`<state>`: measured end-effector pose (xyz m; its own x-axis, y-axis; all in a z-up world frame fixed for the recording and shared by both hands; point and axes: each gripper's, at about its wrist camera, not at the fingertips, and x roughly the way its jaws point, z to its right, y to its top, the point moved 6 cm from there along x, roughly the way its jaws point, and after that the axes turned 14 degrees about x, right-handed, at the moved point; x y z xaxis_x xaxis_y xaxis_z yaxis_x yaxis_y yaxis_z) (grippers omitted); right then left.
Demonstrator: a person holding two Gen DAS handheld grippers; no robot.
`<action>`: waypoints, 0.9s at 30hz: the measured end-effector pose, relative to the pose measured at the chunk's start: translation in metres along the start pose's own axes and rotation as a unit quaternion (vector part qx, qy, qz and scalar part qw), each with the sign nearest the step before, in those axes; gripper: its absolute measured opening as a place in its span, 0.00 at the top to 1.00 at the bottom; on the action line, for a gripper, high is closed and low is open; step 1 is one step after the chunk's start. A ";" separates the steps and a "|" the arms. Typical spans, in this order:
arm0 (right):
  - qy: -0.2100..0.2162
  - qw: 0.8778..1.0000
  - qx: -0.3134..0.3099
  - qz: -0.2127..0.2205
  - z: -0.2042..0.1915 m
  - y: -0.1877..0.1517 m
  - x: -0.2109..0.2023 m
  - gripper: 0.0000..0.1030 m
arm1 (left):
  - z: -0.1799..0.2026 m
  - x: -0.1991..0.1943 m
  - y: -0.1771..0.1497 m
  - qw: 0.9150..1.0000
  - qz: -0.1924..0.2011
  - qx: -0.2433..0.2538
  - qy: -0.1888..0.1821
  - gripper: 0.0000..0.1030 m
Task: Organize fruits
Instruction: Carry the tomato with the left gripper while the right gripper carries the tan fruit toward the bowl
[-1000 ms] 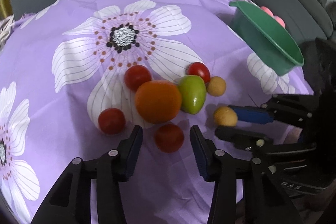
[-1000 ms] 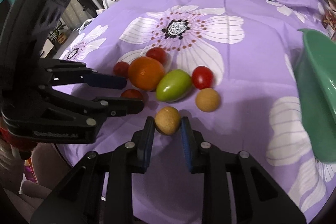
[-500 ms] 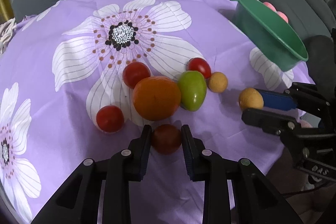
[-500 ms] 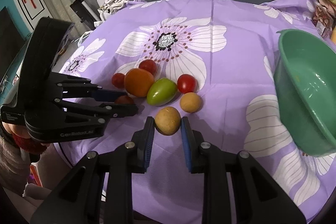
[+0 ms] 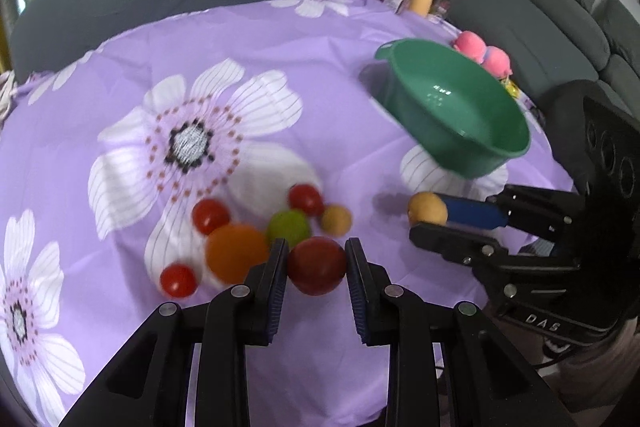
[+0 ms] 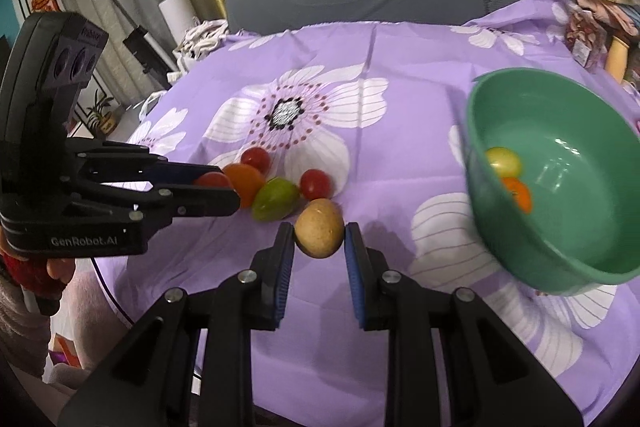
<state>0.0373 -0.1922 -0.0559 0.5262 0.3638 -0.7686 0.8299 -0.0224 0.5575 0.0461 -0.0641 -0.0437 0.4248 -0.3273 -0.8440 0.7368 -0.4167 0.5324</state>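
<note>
The left gripper [image 5: 316, 265] was clamped on a red tomato [image 5: 317, 265], its pads meeting the fruit across its widest part, and the tomato hung clear of the purple flowered cloth [image 5: 240, 75] over the table. The right gripper [image 6: 319, 234] was likewise closed on a tan, egg-shaped fruit [image 6: 319, 233], pinched at its middle and lifted off the cloth. Both looked small and light, so weight seemed no worry; the tomato's skin was smooth and glossy and probably soft beneath, so a hard squeeze might bruise or split it, while too loose a hold on a round thing could let it roll out from between the flat pads. Gripping across the equator, as both were, seemed the safest place. The tan fruit had a matt, speckled skin that likely gave better friction. Just beyond the left gripper lay the remaining cluster: an orange [image 5: 236, 257], a green fruit [image 5: 289, 227], three more tomatoes and another tan fruit [image 5: 336, 220], some touching one another. The green bowl [image 6: 560, 255] stood well to the right, near the table's edge, and in the right wrist view already held a yellowish fruit [image 6: 503, 161] and an orange one [image 6: 518, 193]. Its hard wall suggested lowering each fruit in rather than dropping it.
</note>
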 end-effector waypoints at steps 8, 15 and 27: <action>-0.021 0.998 0.035 0.042 0.034 0.013 -0.027 0.75 | 0.024 0.003 0.046 0.999 0.020 0.034 -0.011 0.72; -0.046 0.993 0.071 0.077 0.070 0.026 -0.049 0.75 | 0.053 0.014 0.090 0.996 0.035 0.072 -0.024 0.72; -0.081 0.985 0.103 0.111 0.113 0.037 -0.069 0.75 | 0.094 0.045 0.129 0.991 0.023 0.124 -0.037 0.72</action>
<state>0.0527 -0.3233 -0.0173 0.7084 0.1747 -0.6838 0.7016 -0.2798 0.6553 0.1110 -0.2123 -0.0063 0.4089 -0.4080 -0.8163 0.5617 -0.5925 0.5774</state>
